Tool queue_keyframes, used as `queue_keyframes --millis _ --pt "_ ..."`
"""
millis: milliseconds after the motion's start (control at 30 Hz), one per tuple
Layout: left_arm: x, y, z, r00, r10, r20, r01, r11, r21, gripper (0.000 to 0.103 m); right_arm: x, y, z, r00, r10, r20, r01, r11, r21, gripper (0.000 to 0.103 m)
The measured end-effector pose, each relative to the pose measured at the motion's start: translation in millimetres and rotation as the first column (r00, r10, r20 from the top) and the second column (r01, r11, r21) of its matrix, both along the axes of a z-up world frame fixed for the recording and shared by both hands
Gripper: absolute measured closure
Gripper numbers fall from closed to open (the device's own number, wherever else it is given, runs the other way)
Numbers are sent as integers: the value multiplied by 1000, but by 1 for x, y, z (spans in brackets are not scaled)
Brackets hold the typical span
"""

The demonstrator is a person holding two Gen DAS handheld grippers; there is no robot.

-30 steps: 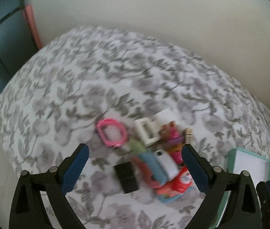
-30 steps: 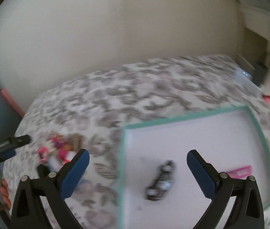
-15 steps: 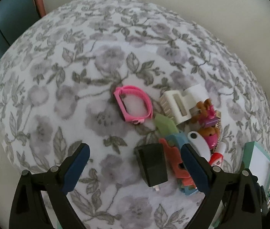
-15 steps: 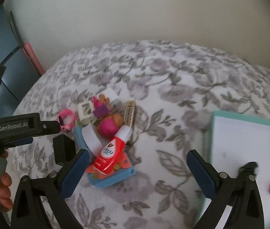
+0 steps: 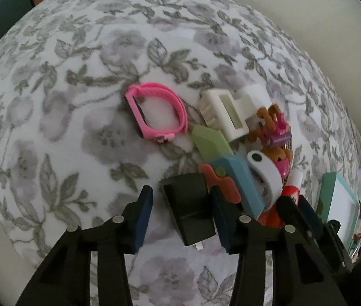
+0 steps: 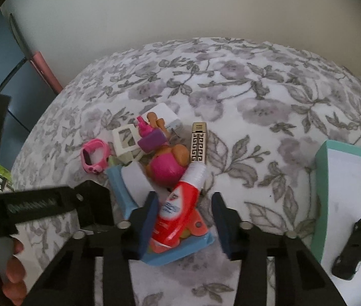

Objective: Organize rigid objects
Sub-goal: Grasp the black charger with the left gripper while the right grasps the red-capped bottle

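Left gripper straddles a black block, jaws apart. Right gripper, also unclosed, straddles a red tube atop the pile; closing could topple neighbours.

Bare floral bed lies open to the left of the pink watch band and beyond the pile toward the wall. The black block sits between the spread jaws of the left gripper, its right side crowded by the blue-and-orange toy. The red tube lies between the parted jaws of the right gripper, touching the left one. Open bed separates the pile from the teal tray.
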State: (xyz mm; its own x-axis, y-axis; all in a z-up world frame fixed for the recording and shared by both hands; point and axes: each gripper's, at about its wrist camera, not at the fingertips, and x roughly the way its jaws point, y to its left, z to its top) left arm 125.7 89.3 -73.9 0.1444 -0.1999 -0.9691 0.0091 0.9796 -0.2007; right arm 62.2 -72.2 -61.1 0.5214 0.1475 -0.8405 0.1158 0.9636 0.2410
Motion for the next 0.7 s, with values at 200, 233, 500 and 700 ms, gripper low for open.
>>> queue_keyframes --millis 200,233,500,700 --pt "1 -5 -7 1000 0 -13 0 1000 -3 72 -1 -2 -2 1000 -7 -2 7 999 37 70" --pt "1 -5 -7 1000 1 -12 -1 1000 -4 72 -1 -3 -2 1000 -9 -2 9 999 41 70" --pt "0 -1 -7 1000 21 -4 -21 1000 -5 72 -3 -5 -12 999 -19 -34 20 999 34 75" --pt "0 -1 -1 999 34 18 -34 999 22 73 -8 -14 -3 999 -36 -21 37 998 50 76"
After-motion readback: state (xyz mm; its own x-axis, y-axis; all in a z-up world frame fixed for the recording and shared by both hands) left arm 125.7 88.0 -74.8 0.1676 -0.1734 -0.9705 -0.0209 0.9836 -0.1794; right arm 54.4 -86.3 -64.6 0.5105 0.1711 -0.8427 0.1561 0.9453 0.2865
